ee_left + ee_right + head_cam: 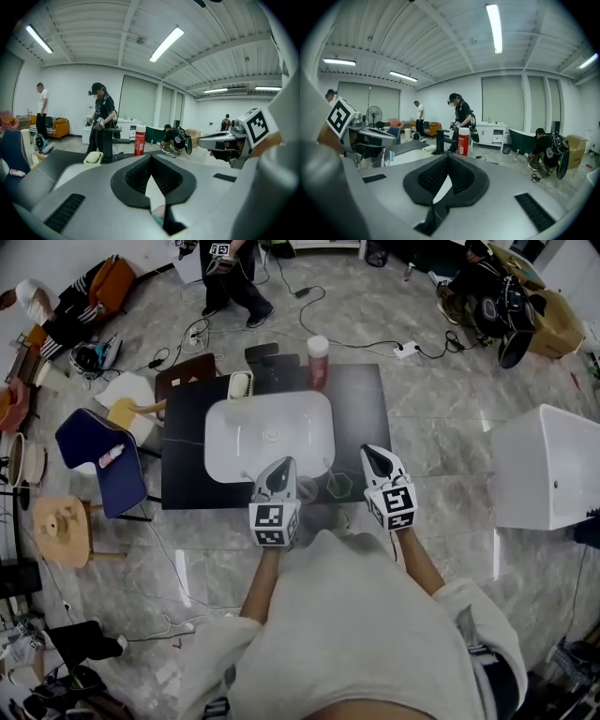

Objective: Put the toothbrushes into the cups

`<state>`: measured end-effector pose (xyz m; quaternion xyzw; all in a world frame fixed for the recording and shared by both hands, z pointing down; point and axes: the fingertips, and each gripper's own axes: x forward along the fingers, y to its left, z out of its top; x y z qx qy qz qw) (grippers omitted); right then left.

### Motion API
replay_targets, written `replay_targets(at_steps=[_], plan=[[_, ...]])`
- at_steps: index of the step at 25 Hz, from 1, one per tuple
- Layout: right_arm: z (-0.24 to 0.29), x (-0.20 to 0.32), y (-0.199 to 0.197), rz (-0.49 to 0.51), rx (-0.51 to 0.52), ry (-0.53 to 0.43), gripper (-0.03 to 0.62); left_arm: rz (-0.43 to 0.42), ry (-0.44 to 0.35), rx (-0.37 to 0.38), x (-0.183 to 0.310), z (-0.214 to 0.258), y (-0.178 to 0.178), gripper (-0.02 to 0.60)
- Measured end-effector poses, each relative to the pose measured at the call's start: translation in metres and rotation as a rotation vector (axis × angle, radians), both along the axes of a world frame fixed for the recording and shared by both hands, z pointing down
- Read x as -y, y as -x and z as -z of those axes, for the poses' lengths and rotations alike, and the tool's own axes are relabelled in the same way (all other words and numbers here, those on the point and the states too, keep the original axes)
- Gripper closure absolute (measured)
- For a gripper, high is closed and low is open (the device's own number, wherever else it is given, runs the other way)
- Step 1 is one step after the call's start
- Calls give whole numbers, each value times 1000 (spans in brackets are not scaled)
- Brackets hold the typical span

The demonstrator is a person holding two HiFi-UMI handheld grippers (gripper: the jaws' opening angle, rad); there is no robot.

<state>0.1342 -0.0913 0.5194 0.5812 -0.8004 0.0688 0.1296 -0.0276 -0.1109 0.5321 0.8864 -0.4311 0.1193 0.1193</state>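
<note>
Near the front edge of the black table (361,399) stand a clear cup (307,489) and a green-rimmed cup (339,486), beside a white sink basin (225,427). In the right gripper view, a white and a teal toothbrush (386,158) stand upright below the left gripper (391,139). My left gripper (283,463) hovers over the basin's front rim, left of the cups. Its jaws (151,168) are together, with nothing visible at the tips. My right gripper (373,454) hangs just right of the green cup, shut and empty (447,161).
A red bottle (318,360) and a cream soap holder (240,384) stand behind the basin, by a black faucet (439,142). Chairs (103,460) crowd the table's left side. A white cabinet (548,465) stands on the right. People and cables occupy the floor beyond.
</note>
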Motion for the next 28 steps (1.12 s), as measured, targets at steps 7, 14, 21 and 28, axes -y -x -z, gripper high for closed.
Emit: replay_targets(at_steps=[7, 14, 21, 28], plan=[[2, 8, 2, -5, 10, -4, 582, 7, -9, -1, 6, 4, 0, 555], [-3, 10, 6, 3, 12, 9, 582, 7, -5, 1, 10, 1, 0, 555], [-1, 11, 9, 1, 11, 10, 582, -1, 0, -1, 11, 1, -2, 555], [-2, 14, 5, -3, 26, -2, 582, -6, -2, -2, 12, -3, -3, 555]])
